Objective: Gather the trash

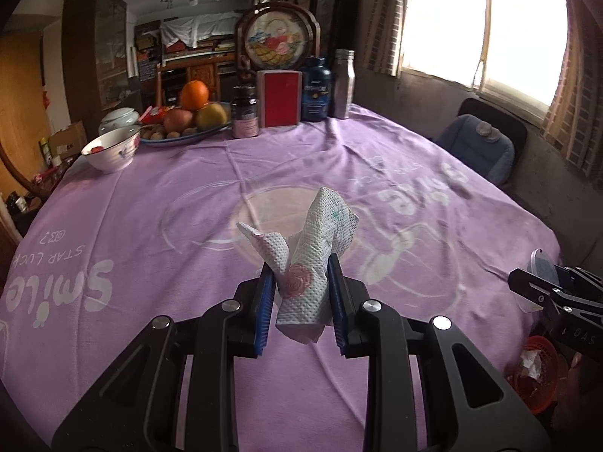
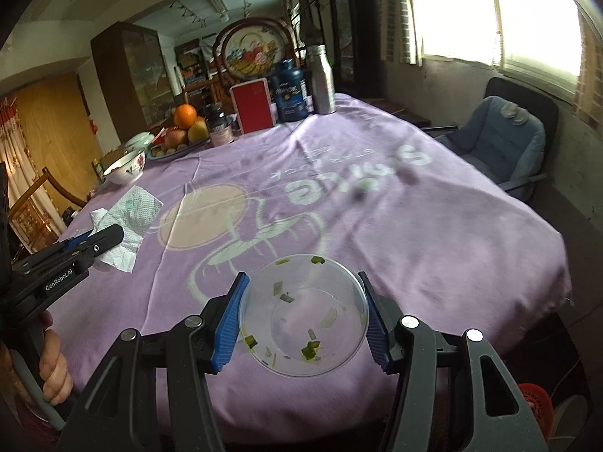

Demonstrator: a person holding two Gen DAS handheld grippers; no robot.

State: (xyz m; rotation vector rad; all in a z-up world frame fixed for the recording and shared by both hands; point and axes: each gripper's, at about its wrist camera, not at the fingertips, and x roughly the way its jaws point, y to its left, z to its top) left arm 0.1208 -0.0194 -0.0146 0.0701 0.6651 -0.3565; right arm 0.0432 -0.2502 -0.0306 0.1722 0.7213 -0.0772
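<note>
My left gripper point(image 1: 300, 282) is shut on a crumpled white paper towel point(image 1: 307, 260) with a pink flower print and holds it above the purple tablecloth point(image 1: 150, 203). The towel point(image 2: 126, 222) and left gripper point(image 2: 107, 235) also show at the left of the right wrist view. My right gripper point(image 2: 303, 307) is shut on a clear plastic lid point(image 2: 303, 312) smeared with green food scraps, near the table's front edge. The right gripper point(image 1: 542, 286) with the lid point(image 1: 542, 263) shows at the right edge of the left wrist view.
A red mesh trash basket point(image 1: 535, 373) with paper in it sits on the floor right of the table; it also shows in the right wrist view point(image 2: 537, 403). At the far side stand a bowl point(image 1: 109, 148), fruit plate point(image 1: 181, 128), bottles point(image 1: 316, 88), red box point(image 1: 279, 98). A blue-cushioned chair point(image 2: 501, 135) is at the right.
</note>
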